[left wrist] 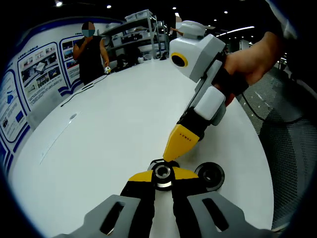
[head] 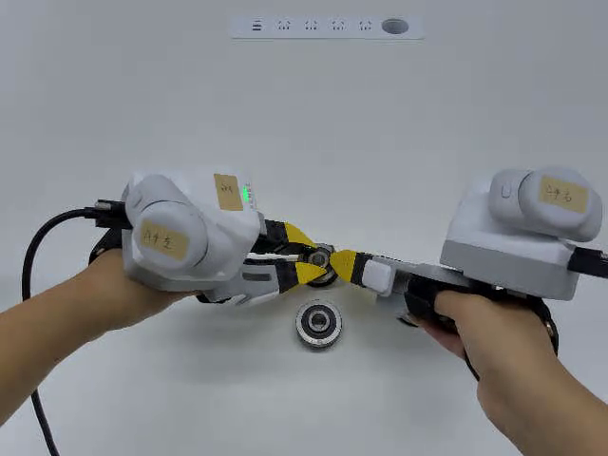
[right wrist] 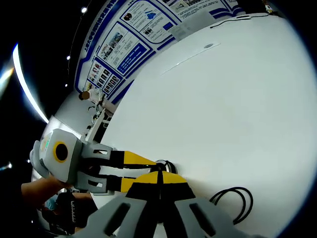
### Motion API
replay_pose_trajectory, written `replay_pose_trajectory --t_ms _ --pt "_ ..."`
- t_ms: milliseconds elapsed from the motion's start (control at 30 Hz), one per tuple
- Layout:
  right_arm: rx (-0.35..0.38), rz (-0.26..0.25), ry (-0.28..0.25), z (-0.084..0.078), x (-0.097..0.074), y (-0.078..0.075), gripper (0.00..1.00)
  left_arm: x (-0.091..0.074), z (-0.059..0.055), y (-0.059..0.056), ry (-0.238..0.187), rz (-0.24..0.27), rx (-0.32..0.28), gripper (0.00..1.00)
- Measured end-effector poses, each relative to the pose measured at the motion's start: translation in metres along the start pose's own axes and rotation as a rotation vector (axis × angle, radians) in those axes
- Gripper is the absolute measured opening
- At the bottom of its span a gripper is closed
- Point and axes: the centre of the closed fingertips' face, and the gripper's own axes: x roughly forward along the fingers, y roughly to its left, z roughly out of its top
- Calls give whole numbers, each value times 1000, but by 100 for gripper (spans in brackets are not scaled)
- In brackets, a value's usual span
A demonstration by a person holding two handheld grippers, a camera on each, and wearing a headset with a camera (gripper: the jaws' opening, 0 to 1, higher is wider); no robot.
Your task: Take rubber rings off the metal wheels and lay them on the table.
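My left gripper (head: 309, 256) comes in from the left, shut on a small metal wheel (head: 320, 256) held just above the white table (head: 313, 133). In the left gripper view its yellow tips (left wrist: 162, 177) clamp the wheel (left wrist: 162, 170) from both sides. My right gripper (head: 340, 264) meets it from the right, jaws together on the black rubber ring (right wrist: 167, 164) at the wheel's rim. The right gripper (right wrist: 158, 174) shows its tips touching. A second metal wheel (head: 318, 323) with a black ring lies flat on the table just in front.
A white power strip (head: 326, 27) sits at the table's far edge. A black cable (head: 38, 256) trails left from the left gripper. Thin black loops (right wrist: 235, 198) lie on the table near the right gripper. A person (left wrist: 91, 49) stands far off beyond the table.
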Motion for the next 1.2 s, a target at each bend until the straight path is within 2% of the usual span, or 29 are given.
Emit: replay_pose_trajectory --t_ms 333,433,733,1000,1100,1200 --pt "-10 23 1 1 1 9 0 0 -1 0 -1 2 2 11" --pt "-11 19 2 0 1 8 0 0 -1 0 0 3 4 11" --pt "67 7 -19 0 -1 -2 1 1 -2 1 6 8 13 12" --pt "105 7 -31 0 -2 0 1 1 -2 3 -6 11 -5 13" --pt "108 5 -32 1 -3 1 1 1 -2 2 -5 10 21 13" --pt "122 10 -32 1 -2 3 1 1 -2 3 -12 7 15 13"
